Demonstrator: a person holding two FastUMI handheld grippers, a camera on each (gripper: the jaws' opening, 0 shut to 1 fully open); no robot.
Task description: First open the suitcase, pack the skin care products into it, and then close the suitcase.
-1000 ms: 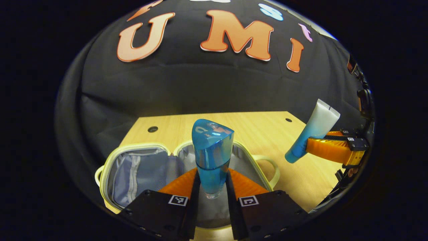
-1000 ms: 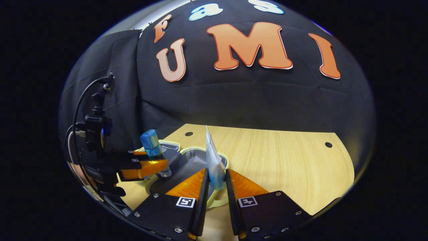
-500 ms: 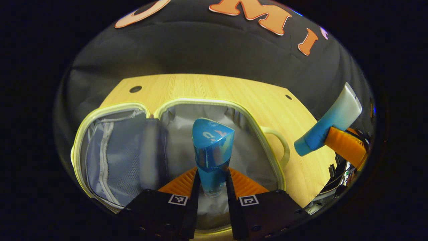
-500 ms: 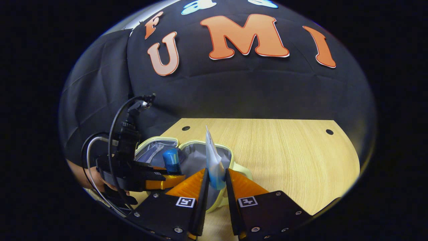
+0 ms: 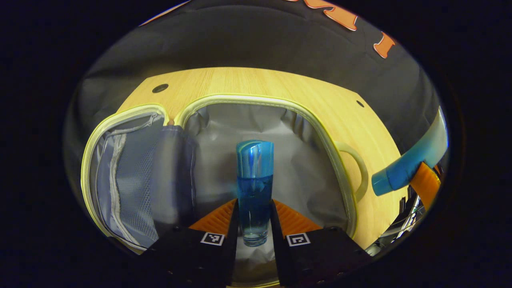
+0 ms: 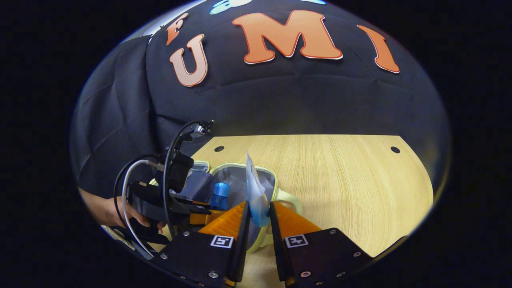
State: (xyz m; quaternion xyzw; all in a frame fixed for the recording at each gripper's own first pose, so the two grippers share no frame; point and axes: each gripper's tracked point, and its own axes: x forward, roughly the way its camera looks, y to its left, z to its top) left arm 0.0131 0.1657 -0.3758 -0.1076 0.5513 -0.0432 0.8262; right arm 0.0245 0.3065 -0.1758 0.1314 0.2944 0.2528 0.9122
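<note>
Over the open suitcase [image 5: 224, 99], lying near the bench's [image 6: 340, 180] left edge, the left gripper [image 5: 254, 218] clamps its jaws on a blue bottle [image 5: 254, 188] above the grey lining. Beside it, the right gripper [image 6: 259, 218] grips a blue-and-white tube [image 6: 256, 194] above the suitcase's handle side.

Blue bottle [image 5: 254, 188], blue-and-white tube [image 6: 256, 192], grey-lined suitcase [image 5: 280, 132] with pale yellow trim, light wood table [image 6: 340, 176].

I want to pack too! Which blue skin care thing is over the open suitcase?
The clear blue bottle in the left gripper, above the grey lining of the suitcase. The blue-and-white tube hangs beside it, over the table.
</note>
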